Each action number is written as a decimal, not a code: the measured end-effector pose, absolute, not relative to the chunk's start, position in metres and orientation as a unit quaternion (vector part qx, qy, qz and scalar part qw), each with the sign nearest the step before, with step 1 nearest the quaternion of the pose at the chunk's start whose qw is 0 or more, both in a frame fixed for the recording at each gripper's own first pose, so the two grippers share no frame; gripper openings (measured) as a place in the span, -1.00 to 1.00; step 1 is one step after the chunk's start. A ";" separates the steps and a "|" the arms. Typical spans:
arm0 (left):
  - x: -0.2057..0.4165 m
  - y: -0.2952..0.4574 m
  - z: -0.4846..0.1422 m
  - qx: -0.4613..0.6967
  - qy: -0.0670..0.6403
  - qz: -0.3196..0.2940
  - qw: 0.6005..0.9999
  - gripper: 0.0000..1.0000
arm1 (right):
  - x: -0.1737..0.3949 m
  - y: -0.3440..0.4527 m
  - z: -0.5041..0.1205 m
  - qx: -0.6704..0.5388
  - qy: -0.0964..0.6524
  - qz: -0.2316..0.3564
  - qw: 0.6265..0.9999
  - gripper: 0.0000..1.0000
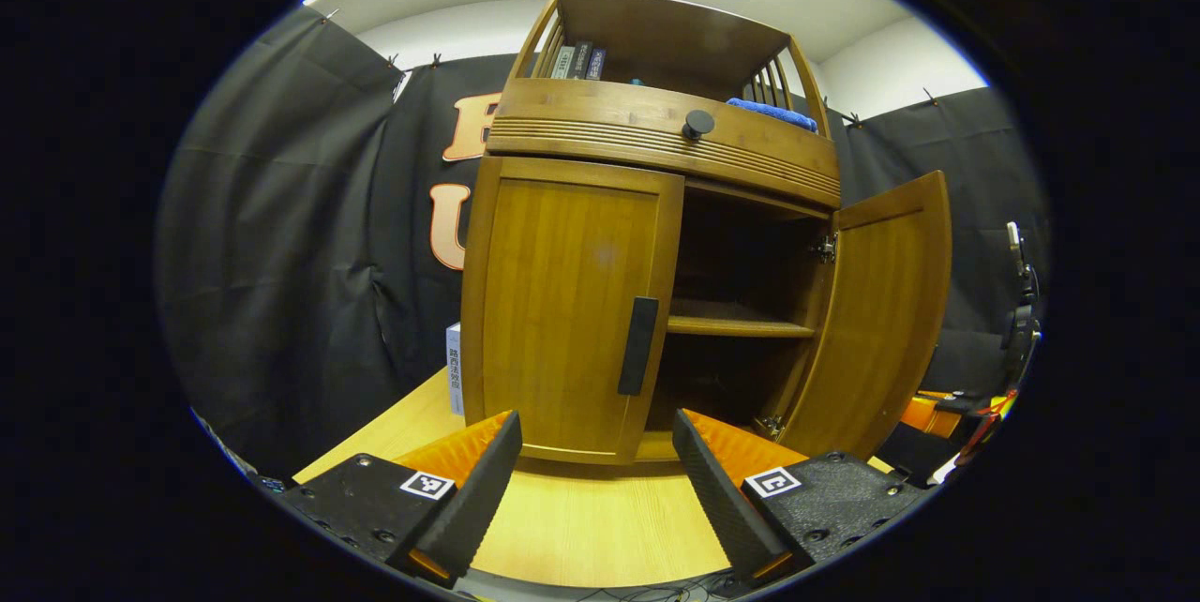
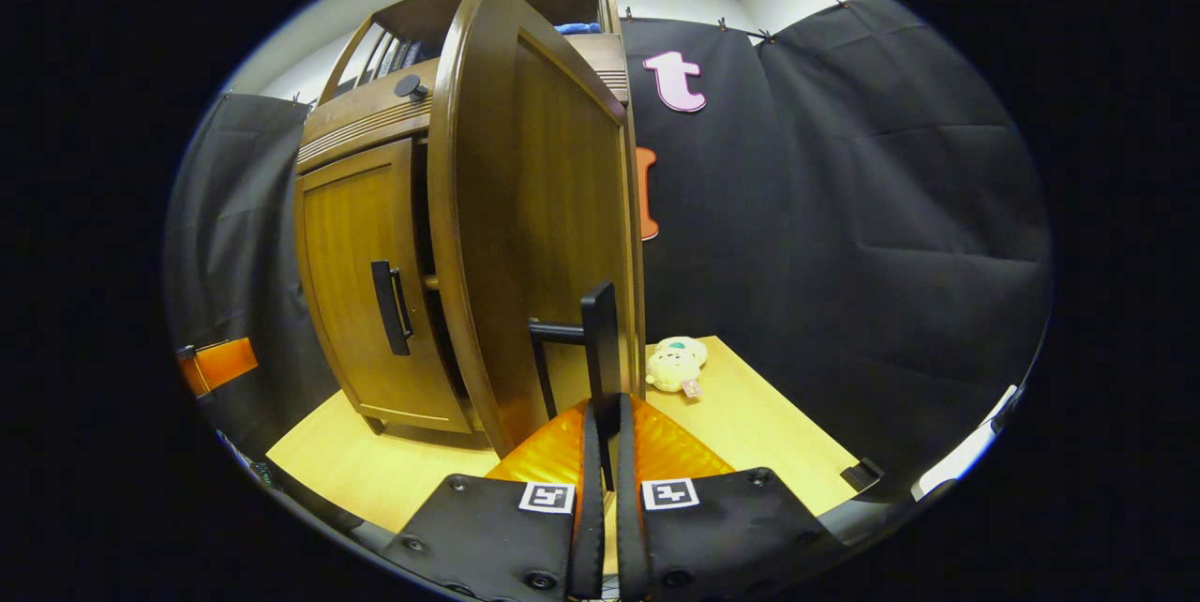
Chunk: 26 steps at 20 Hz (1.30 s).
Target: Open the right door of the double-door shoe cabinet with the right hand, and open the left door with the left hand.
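The shoe cabinet (image 1: 656, 161) stands upright on the counter (image 1: 581, 518). Its right door (image 2: 534, 227) is swung wide, edge outward; the right tool (image 2: 605, 414) pinches that door's vertical handle (image 2: 600, 339). The left door (image 1: 572, 302) sits closed, its handle (image 1: 638, 345) upright, facing the spread left tool (image 1: 595, 452).

White box (image 1: 454, 368) beside cabinet: vertical printed characters on the side, too small to read surely.
Book spines (image 1: 577, 62) on top shelf: lettering blurred, unreadable.
Square markers (image 1: 427, 485) on tongs: black-and-white pattern, no words.
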<state>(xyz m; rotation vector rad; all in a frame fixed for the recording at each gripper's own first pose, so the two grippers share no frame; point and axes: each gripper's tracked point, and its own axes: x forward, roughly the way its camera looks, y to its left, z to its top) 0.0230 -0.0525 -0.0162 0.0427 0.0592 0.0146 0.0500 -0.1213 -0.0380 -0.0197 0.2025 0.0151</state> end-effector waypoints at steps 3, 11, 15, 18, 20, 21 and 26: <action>0.037 -0.063 -0.019 0.023 0.028 0.009 0.999 0.94 | 0.048 -0.139 -0.037 -0.003 0.102 0.007 0.995 -0.74; 0.077 -0.086 -0.018 0.038 0.023 0.022 0.999 0.94 | 0.045 -0.185 -0.034 0.000 0.109 0.007 0.994 -0.83; 0.092 -0.088 -0.018 0.050 0.016 0.028 0.998 0.94 | 0.041 -0.200 -0.033 0.000 0.109 0.012 0.994 -0.83; 0.110 -0.092 -0.022 0.047 0.019 0.031 0.998 0.94 | 0.037 -0.217 -0.030 0.008 0.108 -0.002 0.994 -0.83; 0.120 -0.092 -0.024 0.046 0.018 0.034 0.998 0.94 | 0.032 -0.232 -0.024 0.016 0.101 -0.012 0.995 -0.83; 0.125 -0.092 -0.026 0.046 0.018 0.036 0.998 0.94 | 0.029 -0.236 -0.024 0.020 0.100 -0.012 0.995 -0.83; 0.154 -0.090 -0.024 0.043 0.009 0.041 0.998 0.94 | 0.025 -0.248 -0.013 0.009 0.083 -0.028 0.996 -0.83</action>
